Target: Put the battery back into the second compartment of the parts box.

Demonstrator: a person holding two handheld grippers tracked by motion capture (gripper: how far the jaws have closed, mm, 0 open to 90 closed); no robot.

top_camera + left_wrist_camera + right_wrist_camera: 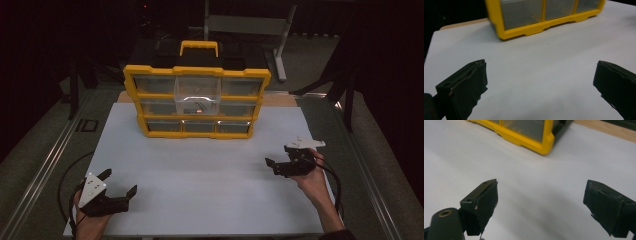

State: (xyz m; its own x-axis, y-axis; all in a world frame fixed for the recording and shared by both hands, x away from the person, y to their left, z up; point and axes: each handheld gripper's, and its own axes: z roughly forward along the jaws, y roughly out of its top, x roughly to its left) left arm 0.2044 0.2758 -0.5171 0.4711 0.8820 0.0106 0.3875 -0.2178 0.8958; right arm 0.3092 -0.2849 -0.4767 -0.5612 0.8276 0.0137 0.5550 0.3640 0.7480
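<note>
A yellow organiser box with clear drawers stands upright at the far middle of the white table. Its top middle drawer is pulled partly out. At the near left corner my left gripper rests open, with nothing between its jaws. My right gripper stands open at the right side of the table, also empty. The left gripper view has the box's lower left corner ahead of the gripper. In the right gripper view the box's lower right corner lies beyond the gripper.
A black cable loops off the table's left edge behind the left hand. A strip of wooden board shows behind the white surface. A grey metal stand is on the floor beyond the box.
</note>
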